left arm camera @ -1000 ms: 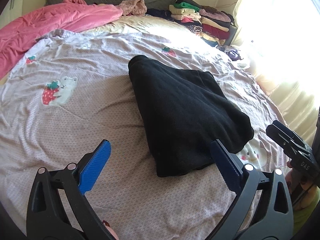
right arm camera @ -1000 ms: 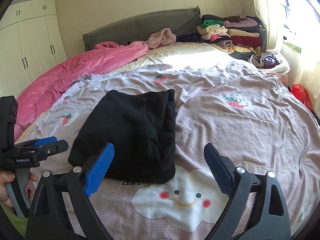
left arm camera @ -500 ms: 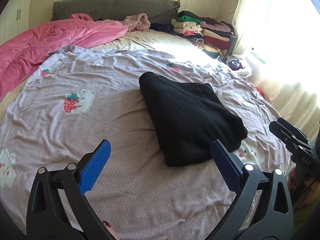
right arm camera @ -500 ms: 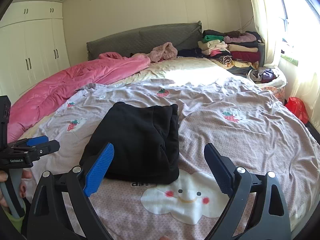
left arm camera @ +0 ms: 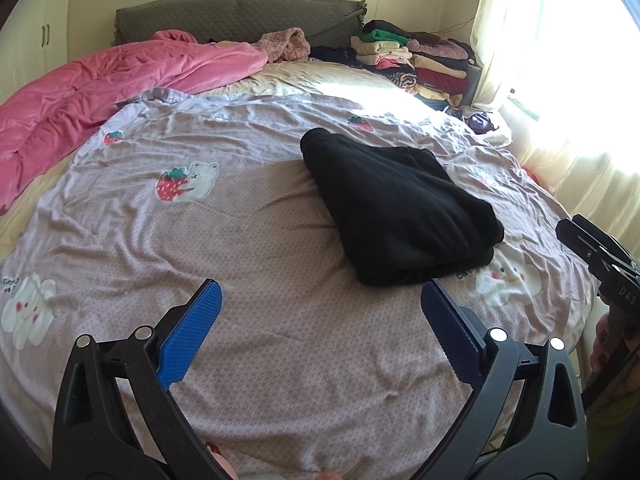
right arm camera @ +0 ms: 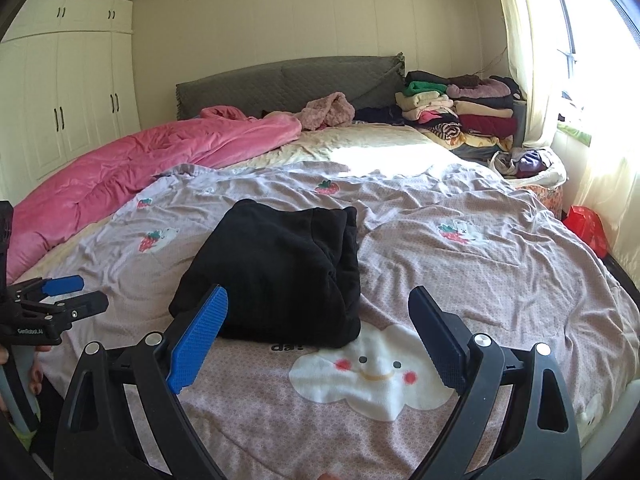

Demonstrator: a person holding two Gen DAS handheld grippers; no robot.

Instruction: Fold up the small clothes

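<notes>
Black garment [left arm camera: 400,204] folded on bedsheet [left arm camera: 260,240].
Left gripper [left arm camera: 320,316] & right gripper [right arm camera: 318,320]: fingers spread wide, holding nothing, near it.

Daylit room, harsh on the window side

Sun pours through the curtained window [right arm camera: 560,40] at right, blowing it out to white glare (no detail survives there) and leaving a bright patch on the far bedspread [left arm camera: 280,240]. The black garment [right arm camera: 280,272] reads as near-featureless dark. Both fisheye views bend at the edges, with dark vignetted corners; focus is sharp.
</notes>
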